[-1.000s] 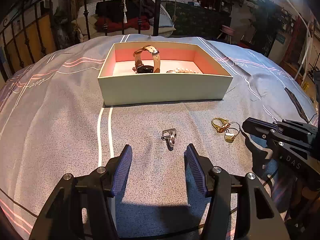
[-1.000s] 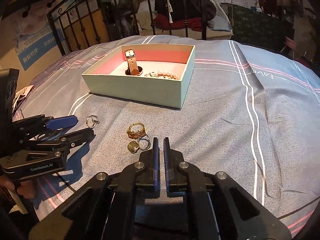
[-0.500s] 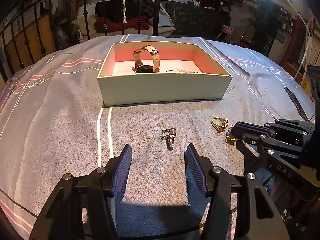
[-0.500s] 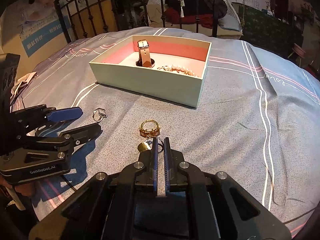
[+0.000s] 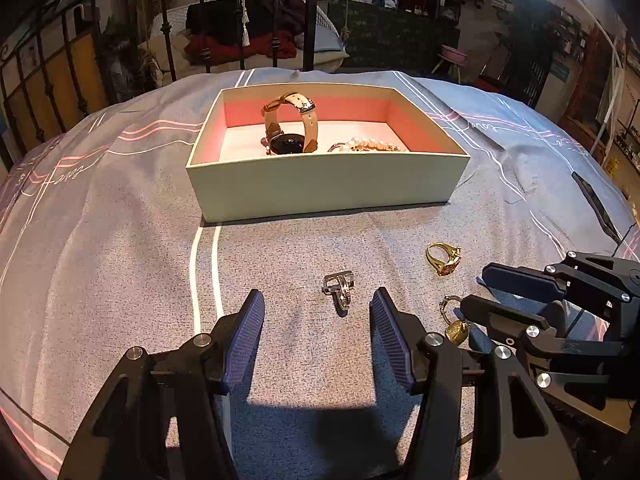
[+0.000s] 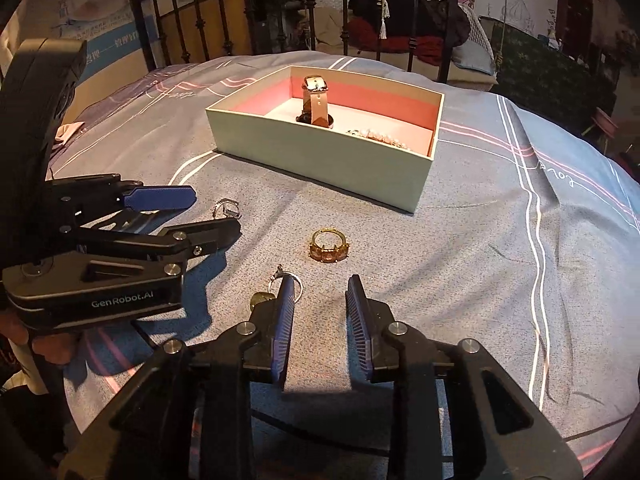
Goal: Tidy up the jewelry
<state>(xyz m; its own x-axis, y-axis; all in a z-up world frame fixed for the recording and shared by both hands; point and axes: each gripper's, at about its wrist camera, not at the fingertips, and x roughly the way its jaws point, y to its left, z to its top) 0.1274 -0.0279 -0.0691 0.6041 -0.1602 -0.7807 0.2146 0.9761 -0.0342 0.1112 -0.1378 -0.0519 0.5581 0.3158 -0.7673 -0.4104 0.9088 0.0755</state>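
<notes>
Both your grippers hover with jaws open: left gripper [image 5: 316, 336] around the silver ring [image 5: 340, 288] at lower centre, right gripper [image 6: 320, 316] just below the gold ring [image 6: 329, 246]. The box [image 5: 320, 188] sits at upper centre.

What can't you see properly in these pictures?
- Small gold charm ring: in the right wrist view the right hand-held gripper has a finger covering part of it, so its shape is unclear.
- Pearl bracelet: in the left wrist view the box front wall hides its lower part.
- Watch: face turned away in the right wrist view, unreadable.
</notes>
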